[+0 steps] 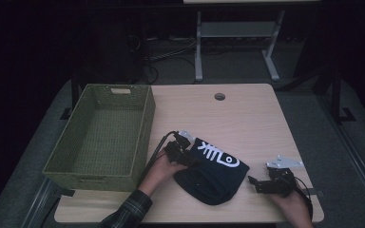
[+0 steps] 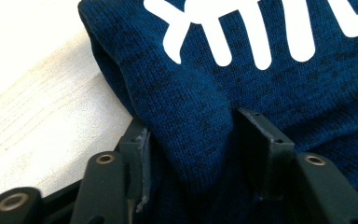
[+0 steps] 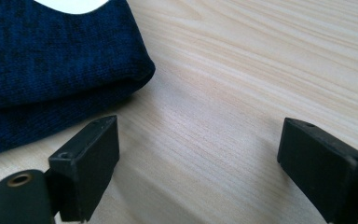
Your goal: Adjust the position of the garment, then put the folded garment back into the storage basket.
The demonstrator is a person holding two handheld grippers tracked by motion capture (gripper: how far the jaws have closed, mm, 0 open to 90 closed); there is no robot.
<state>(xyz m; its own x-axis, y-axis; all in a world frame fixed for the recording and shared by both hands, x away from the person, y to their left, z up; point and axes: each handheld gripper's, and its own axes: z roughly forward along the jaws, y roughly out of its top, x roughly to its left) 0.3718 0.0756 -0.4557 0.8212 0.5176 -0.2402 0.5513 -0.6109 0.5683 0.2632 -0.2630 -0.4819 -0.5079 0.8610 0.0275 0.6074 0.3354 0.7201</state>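
Fabric of the folded dark blue garment point(image 2: 261, 93) bunches between my left gripper's point(image 2: 193, 140) closing fingers; right gripper point(image 3: 200, 154) gapes, bare table point(image 3: 242, 70) ahead.

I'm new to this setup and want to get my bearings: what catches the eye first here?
The folded dark blue garment with a white print, near the front edge of the wooden table, stands out most. The left gripper has a fold of its left edge bunched between its jaws, while the right gripper rests open just beside its right edge. A large green woven basket stands at the table's left.
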